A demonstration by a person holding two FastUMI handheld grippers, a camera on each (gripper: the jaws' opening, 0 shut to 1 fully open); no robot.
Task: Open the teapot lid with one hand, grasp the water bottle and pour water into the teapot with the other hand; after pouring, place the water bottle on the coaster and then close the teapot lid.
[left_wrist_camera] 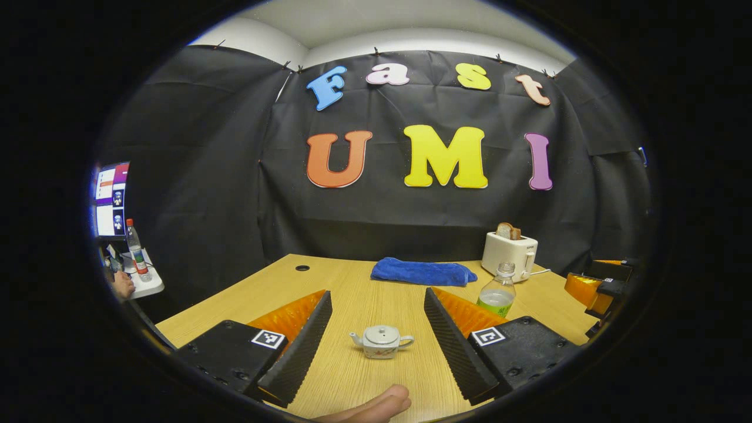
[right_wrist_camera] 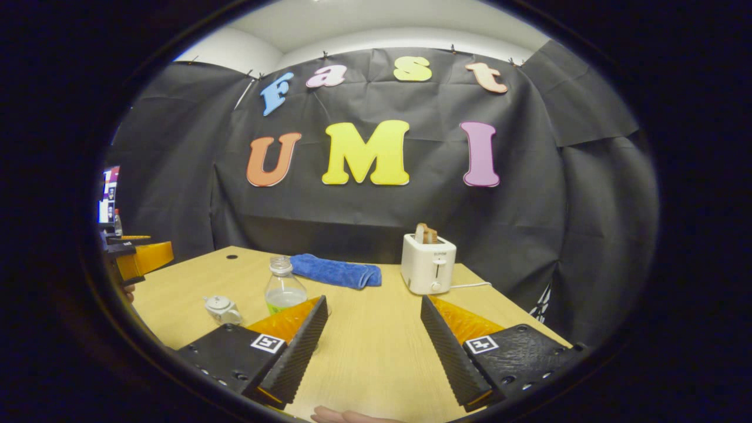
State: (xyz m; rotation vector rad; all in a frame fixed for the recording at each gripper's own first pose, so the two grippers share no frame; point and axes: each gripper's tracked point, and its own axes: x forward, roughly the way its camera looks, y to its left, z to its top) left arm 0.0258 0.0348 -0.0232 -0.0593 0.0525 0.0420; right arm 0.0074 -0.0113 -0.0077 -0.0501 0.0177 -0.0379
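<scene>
Looking along the left gripper (left_wrist_camera: pixel 376 335), its jaws stand wide apart above the table (left_wrist_camera: pixel 364 294), gripping nothing; one teapot (left_wrist_camera: pixel 381 341), lid on, sits between the fingers, farther ahead. One bottle (left_wrist_camera: pixel 498 290) stands to the right, one blue towel (left_wrist_camera: pixel 422 272) and one toaster (left_wrist_camera: pixel 509 252) behind. In the right gripper view, the right gripper (right_wrist_camera: pixel 371 335) is likewise spread wide and empty. The same teapot (right_wrist_camera: pixel 222 309) and bottle (right_wrist_camera: pixel 284 288) sit left of its fingers, the towel (right_wrist_camera: pixel 335 271) and toaster (right_wrist_camera: pixel 428 264) beyond; the left gripper shows at the left edge.
</scene>
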